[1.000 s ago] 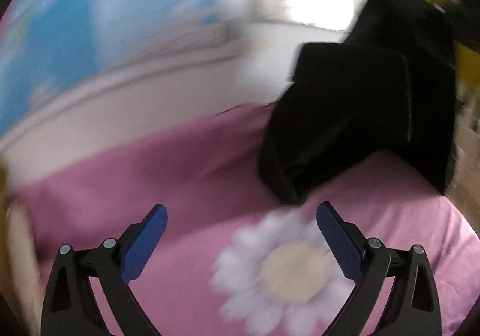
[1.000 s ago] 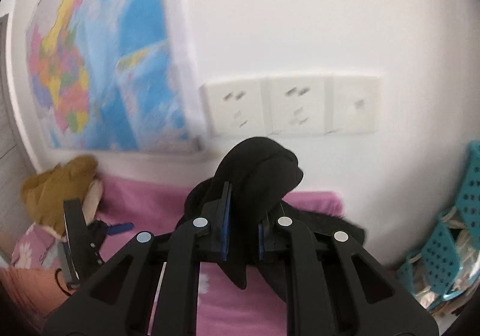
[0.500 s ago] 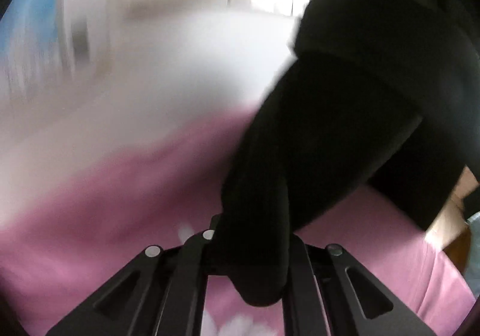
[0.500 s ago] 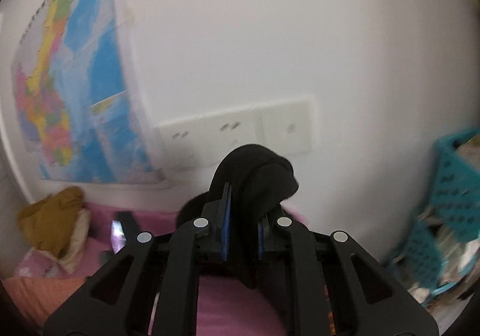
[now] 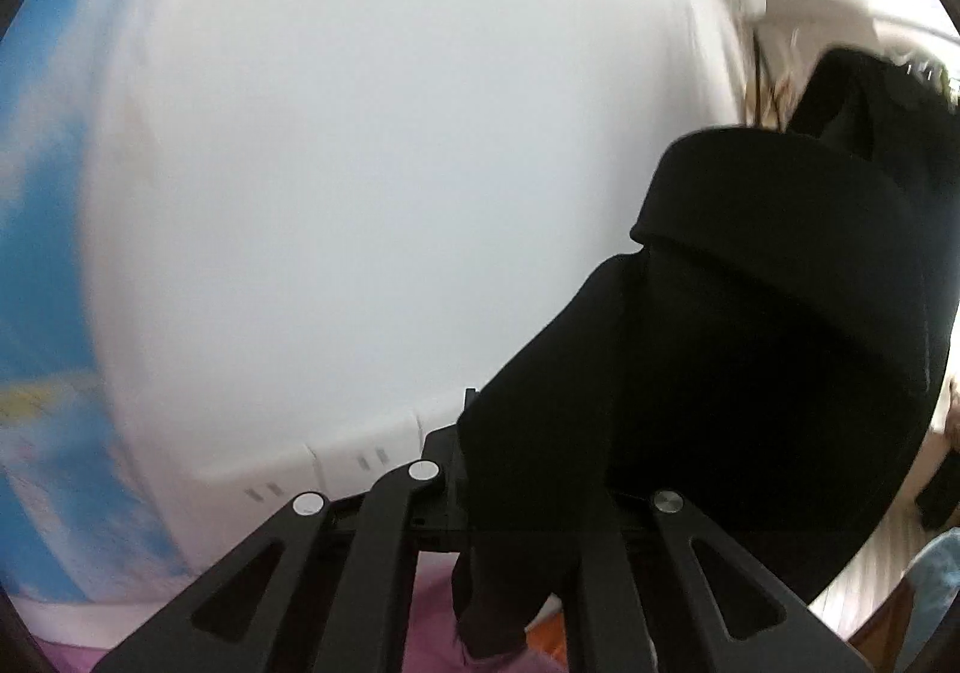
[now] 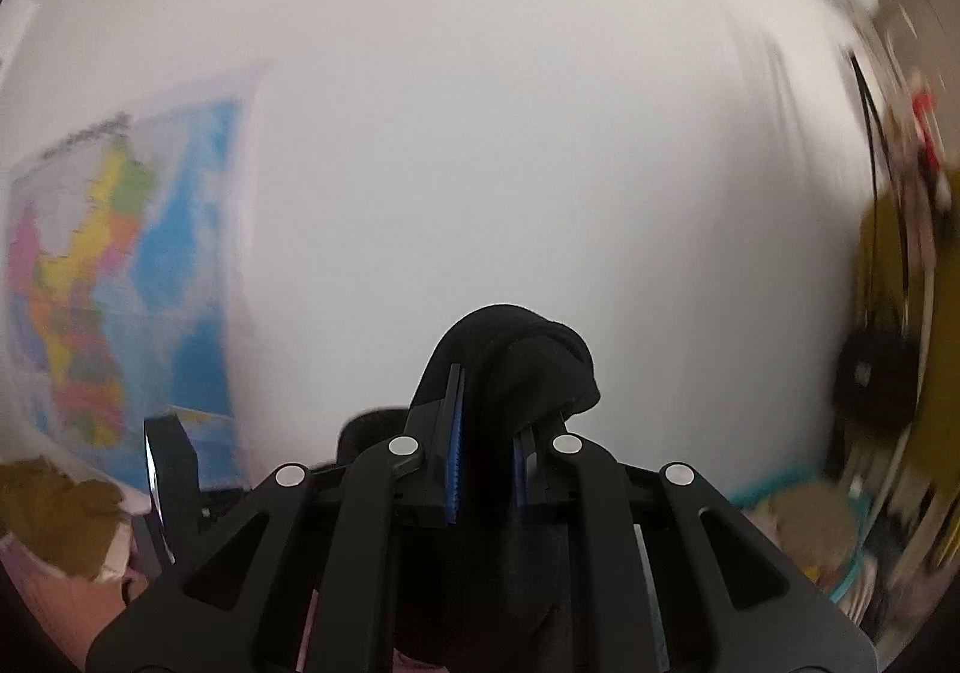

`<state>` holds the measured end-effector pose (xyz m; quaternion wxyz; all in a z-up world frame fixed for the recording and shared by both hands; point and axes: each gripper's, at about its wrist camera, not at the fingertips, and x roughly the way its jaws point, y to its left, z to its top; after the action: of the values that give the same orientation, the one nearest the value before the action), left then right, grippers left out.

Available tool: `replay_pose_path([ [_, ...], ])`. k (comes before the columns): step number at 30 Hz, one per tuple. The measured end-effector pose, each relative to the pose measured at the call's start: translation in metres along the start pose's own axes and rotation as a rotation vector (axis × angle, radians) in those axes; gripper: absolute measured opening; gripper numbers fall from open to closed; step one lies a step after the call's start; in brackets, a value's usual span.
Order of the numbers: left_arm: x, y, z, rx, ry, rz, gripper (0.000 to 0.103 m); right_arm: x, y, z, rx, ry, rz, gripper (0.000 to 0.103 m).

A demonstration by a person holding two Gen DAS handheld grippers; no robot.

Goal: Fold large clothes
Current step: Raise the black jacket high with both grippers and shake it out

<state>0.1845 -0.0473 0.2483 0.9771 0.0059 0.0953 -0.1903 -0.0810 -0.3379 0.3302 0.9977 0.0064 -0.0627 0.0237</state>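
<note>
One black garment (image 5: 750,349) is in play, and both grippers have hold of it. The left gripper (image 5: 516,499) has its jaws closed tight on a bunched edge of the cloth, which wraps over and hides the finger pads; from there the fabric rises to the right in one broad dark sheet that fills the right side of the left wrist view. A short tail of cloth hangs below the left jaws, over a strip of pink bed cover (image 5: 432,619).

The right gripper (image 6: 486,469) is clamped on a second part of the same garment (image 6: 510,361). Its two blue pads (image 6: 454,469) stand a little apart with a thick fold pressed between them, and a rounded hump of fabric pokes up past the fingertips.

Behind both grippers is a white wall (image 6: 480,132). One coloured map (image 6: 108,277) hangs on it at the left. One row of white wall sockets (image 5: 312,463) shows just beyond the left gripper. One brown plush toy (image 6: 54,517) sits low at the left of the right wrist view. The right edge of that view is too blurred to count anything.
</note>
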Motion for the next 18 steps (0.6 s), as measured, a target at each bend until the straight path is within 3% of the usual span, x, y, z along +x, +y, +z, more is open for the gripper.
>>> replay_pose_path([
  [4, -0.097, 0.02, 0.036, 0.009, -0.154, 0.035, 0.005, -0.06, 0.021, 0.026, -0.025, -0.087, 0.065, 0.012],
  [9, -0.201, 0.017, 0.056, 0.109, -0.291, 0.147, 0.005, -0.116, 0.041, 0.031, -0.001, -0.144, 0.182, 0.012],
  [13, -0.266, -0.013, 0.053, 0.16, -0.33, 0.223, 0.005, -0.163, 0.074, 0.019, -0.018, -0.17, 0.321, 0.012],
  [18, -0.387, -0.029, 0.023, 0.218, -0.336, 0.341, 0.005, -0.202, 0.117, 0.011, 0.004, -0.18, 0.521, 0.012],
])
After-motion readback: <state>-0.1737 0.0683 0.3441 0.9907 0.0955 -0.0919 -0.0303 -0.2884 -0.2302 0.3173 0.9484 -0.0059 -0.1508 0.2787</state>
